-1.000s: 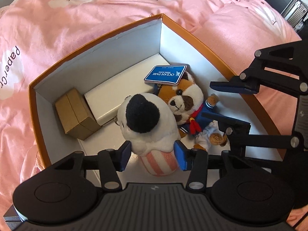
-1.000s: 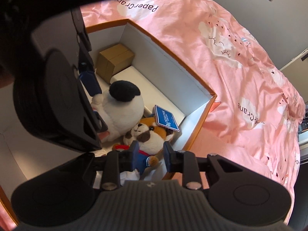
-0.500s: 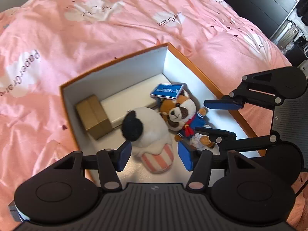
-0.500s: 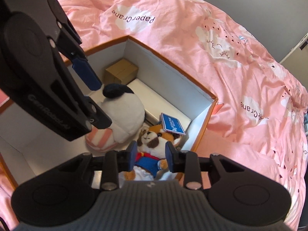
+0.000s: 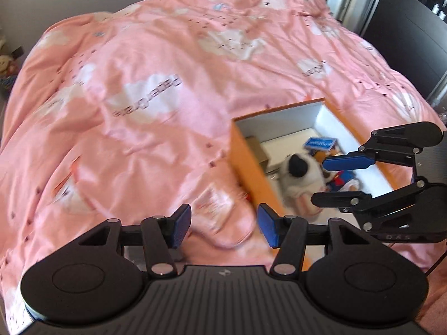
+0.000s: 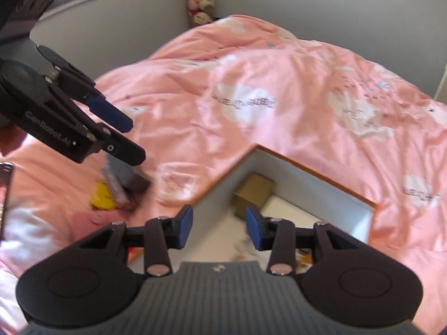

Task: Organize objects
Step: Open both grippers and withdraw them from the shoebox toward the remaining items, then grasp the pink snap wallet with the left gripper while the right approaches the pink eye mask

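Rectangular orange box (image 5: 248, 164) on rumpled pink bed (image 5: 145, 89) holds a fluffy plush (image 5: 299, 178); both released grippers (image 5: 223, 227) (image 6: 219, 227) have withdrawn, empty.

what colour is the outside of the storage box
Orange outside, white inside; the storage box shows best in the left wrist view.

The orange, white-lined cardboard box (image 5: 248, 156) is open-topped; a black-and-white plush toy (image 5: 300, 177) and brown carton (image 6: 254, 192) occupy its floor, pink quilt (image 5: 145, 106) surrounding.

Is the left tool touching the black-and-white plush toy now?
Apart. In the left wrist view the left tool is open over the pink duvet, while the plush toy lies inside the orange box.
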`<act>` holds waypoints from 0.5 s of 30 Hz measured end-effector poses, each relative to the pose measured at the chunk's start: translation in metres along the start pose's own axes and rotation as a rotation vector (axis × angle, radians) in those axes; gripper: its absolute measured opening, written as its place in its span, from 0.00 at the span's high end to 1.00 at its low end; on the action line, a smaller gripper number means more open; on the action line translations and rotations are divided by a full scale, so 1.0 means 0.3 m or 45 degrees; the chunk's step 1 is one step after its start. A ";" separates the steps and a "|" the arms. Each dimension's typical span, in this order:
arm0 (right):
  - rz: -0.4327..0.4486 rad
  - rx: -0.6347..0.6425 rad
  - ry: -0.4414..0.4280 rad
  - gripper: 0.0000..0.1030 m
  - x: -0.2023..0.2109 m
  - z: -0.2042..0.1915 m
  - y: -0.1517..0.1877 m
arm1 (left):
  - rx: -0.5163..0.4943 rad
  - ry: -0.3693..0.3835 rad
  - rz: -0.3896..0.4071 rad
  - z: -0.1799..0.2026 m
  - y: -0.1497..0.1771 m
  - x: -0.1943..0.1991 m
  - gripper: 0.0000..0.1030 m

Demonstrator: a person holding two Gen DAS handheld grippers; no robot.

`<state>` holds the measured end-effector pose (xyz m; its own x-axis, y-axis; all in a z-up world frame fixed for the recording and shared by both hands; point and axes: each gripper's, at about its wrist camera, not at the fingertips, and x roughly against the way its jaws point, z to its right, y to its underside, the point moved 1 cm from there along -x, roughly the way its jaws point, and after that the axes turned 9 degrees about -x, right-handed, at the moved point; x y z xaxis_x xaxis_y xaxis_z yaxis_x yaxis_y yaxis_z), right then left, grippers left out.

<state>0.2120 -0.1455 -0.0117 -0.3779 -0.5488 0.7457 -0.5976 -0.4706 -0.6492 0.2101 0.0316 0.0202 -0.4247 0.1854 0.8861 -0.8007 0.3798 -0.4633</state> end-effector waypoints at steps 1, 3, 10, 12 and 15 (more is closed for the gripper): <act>-0.010 0.021 -0.026 0.58 -0.016 -0.033 -0.012 | 0.021 0.000 -0.027 -0.022 0.021 0.000 0.38; -0.038 0.080 -0.056 0.61 -0.051 -0.100 -0.028 | 0.057 -0.002 -0.099 -0.067 0.069 -0.010 0.44; -0.209 0.326 -0.057 0.65 -0.227 -0.301 -0.031 | 0.145 0.101 -0.429 -0.163 0.268 -0.110 0.49; -0.243 0.376 -0.046 0.65 -0.264 -0.328 -0.022 | 0.172 0.123 -0.491 -0.176 0.312 -0.141 0.48; -0.285 0.448 -0.006 0.65 -0.312 -0.353 -0.007 | 0.229 0.169 -0.549 -0.196 0.354 -0.179 0.48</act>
<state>0.1736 -0.0199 -0.0641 -0.2622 -0.4088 0.8741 -0.3864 -0.7855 -0.4833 0.1728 0.1152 -0.0758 0.0097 0.1639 0.9864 -0.9573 0.2865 -0.0382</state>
